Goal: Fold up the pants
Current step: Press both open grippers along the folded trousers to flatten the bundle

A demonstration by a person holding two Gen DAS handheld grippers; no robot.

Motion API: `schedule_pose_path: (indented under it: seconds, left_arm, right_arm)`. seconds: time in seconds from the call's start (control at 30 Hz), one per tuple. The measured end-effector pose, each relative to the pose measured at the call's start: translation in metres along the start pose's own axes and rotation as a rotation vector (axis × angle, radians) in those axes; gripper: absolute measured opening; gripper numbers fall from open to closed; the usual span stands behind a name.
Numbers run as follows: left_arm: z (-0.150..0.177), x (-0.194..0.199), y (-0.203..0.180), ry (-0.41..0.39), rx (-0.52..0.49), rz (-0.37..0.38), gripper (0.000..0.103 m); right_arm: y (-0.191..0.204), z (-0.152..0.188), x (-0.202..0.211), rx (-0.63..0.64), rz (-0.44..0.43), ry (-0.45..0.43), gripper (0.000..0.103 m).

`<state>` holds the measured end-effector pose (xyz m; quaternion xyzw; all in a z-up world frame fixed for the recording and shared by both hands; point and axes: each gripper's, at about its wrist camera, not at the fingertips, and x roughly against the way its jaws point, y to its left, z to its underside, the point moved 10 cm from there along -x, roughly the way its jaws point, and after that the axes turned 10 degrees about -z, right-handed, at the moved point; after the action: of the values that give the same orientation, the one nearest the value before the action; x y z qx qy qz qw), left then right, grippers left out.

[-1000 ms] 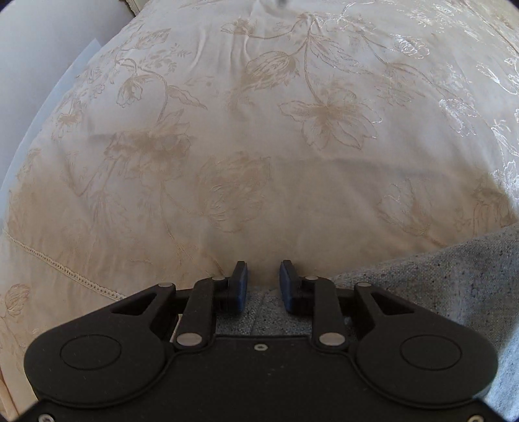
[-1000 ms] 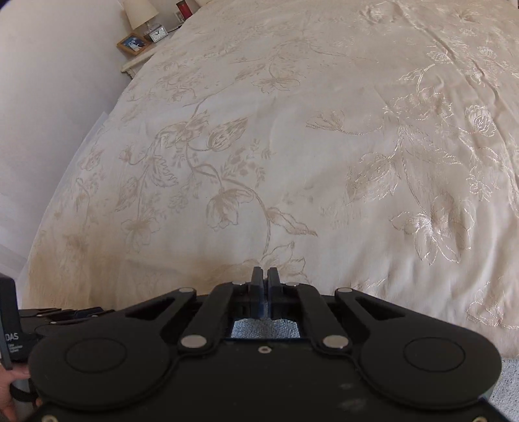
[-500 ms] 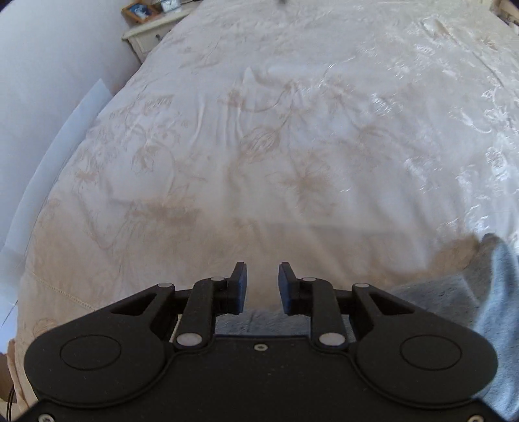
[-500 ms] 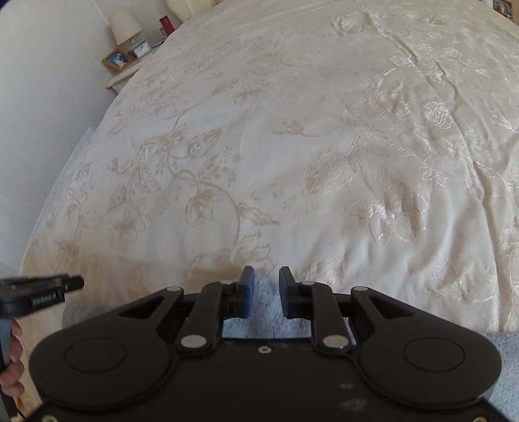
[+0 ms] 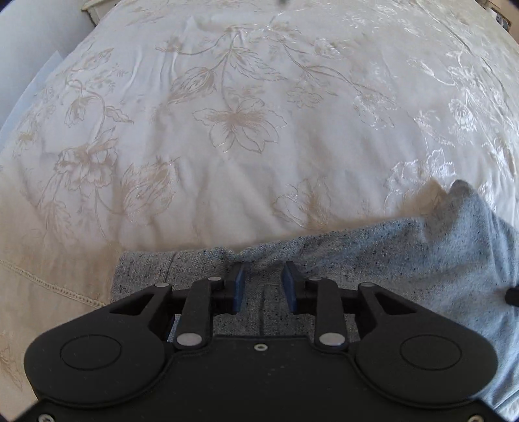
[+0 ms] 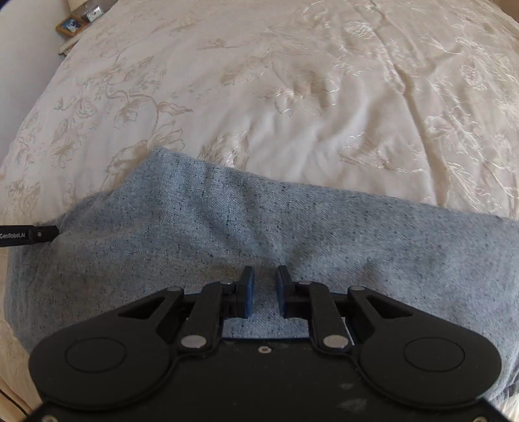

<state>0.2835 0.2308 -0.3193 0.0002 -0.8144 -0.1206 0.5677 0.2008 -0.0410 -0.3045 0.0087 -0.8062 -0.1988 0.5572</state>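
Since half a second ago, both our views have filled with far more grey cloth: the pants (image 6: pixel 259 233) then showed only as a sliver behind the right gripper's fingers and at its lower right corner, and now they cover the whole middle band of that view. In the left view they were a patch at lower right; now they reach across to the centre and left of centre.

Our left gripper (image 5: pixel 262 287) has its jaws apart, with the blue pads (image 5: pixel 239 285) standing over the grey fabric; nothing is pinched between them. A seam line of the pants runs down between the fingers. Whether the pads touch the cloth we cannot tell.

Our right gripper (image 6: pixel 263 290) is likewise parted, its gap a little narrower, with grey fabric showing through it and nothing held.

The pants lie on the bedspread (image 5: pixel 233 123), a cream cover with embroidered flowers. In the left view the cloth stretches from the lower centre to the right edge, where a corner (image 5: pixel 460 186) stands up in a peak. In the right view the upper edge of the pants slants from mid left down to the right edge.

At the far left of the right view, a black bar (image 6: pixel 29 234) with pale lettering meets the cloth's edge. A nightstand (image 6: pixel 73 26) with small objects sits in the upper left corner.
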Motion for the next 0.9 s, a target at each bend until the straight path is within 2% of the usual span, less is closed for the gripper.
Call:
schedule_pose_path:
  seconds: [0.07,0.13,0.2,0.27,0.3,0.37,0.43,0.5,0.57,0.7,0.77,0.9]
  left_arm:
    - [-0.005,0.018,0.0,-0.049,0.009,-0.034,0.033]
    - [-0.001,0.037,-0.005,-0.111,-0.014,-0.051,0.032]
    - [0.011,0.047,-0.018,-0.119,-0.034,0.012,0.032]
    - [0.038,0.051,-0.035,-0.079,-0.079,0.086,0.035]
    - [0.053,0.049,-0.041,-0.054,-0.109,0.092,0.036]
    - [0.084,0.04,-0.046,-0.007,-0.161,0.04,0.035]
    - [0.109,0.032,-0.051,0.022,-0.226,-0.007,0.035]
    - [0.115,0.038,-0.058,-0.022,-0.296,-0.055,0.035]
    - [0.115,0.045,-0.065,-0.034,-0.337,-0.09,0.034]
    - [0.106,0.064,-0.074,-0.028,-0.261,-0.057,0.035]
    - [0.103,0.075,-0.084,-0.042,-0.233,-0.05,0.035]
    - [0.101,0.098,-0.121,-0.09,-0.242,-0.037,0.035]
  right_arm:
    - [-0.002,0.008,0.017,0.006,-0.014,-0.027,0.018]
    - [-0.003,0.023,0.028,0.019,-0.007,-0.019,0.018]
    - [-0.009,0.043,0.031,0.006,-0.005,0.015,0.019]
    - [-0.019,0.068,0.03,-0.016,0.013,0.063,0.019]
    - [-0.026,0.086,0.029,-0.025,0.031,0.101,0.018]
    - [-0.033,0.112,0.027,-0.047,0.032,0.146,0.016]
    - [-0.035,0.121,0.034,-0.058,0.018,0.132,0.016]
    - [-0.036,0.126,0.043,-0.074,-0.003,0.127,0.016]
    - [-0.042,0.126,0.055,-0.101,-0.029,0.094,0.016]
    - [-0.075,0.121,0.09,-0.176,-0.033,-0.007,0.017]
    - [-0.106,0.121,0.111,-0.24,-0.017,-0.063,0.018]
    - [-0.178,0.124,0.15,-0.375,0.04,-0.156,0.019]
